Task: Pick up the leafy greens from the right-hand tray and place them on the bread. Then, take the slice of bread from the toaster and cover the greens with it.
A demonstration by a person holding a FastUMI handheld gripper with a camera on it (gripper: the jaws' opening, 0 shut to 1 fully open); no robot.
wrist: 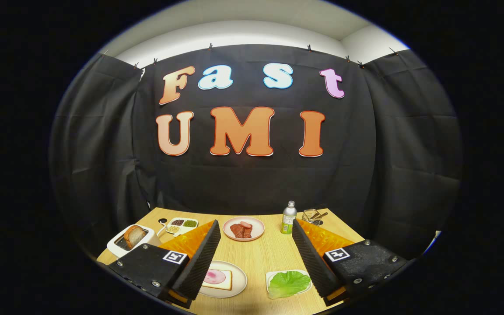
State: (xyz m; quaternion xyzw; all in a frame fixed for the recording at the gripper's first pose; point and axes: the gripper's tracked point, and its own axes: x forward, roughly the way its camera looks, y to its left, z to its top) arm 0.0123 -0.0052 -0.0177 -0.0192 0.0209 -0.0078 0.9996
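Greens [288, 283]: on right tray [272, 277], low between the fingers, by the right one.
Tongs [256, 262]: spread, empty.
Advice: drop toward 5 o'clock, pinch the leaf's edge.
Bread [221, 280]: plate at 9 o'clock of greens.
Toaster [131, 243]: 10 o'clock, slice up.

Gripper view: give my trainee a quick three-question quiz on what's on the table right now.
1. True or false: the gripper is shut on the leafy greens.
2. Which item stands in the toaster? A) a slice of bread B) a bottle C) the leafy greens
3. Fill in: the bread with a pink slice of meat lies on a ____ plate.

Key:
1. False. The fingers are wide open and hold nothing; the greens lie on their tray, between the fingers, close to the right one.
2. A. The slice of bread sticks up from the toaster, beyond the left finger.
3. Round.
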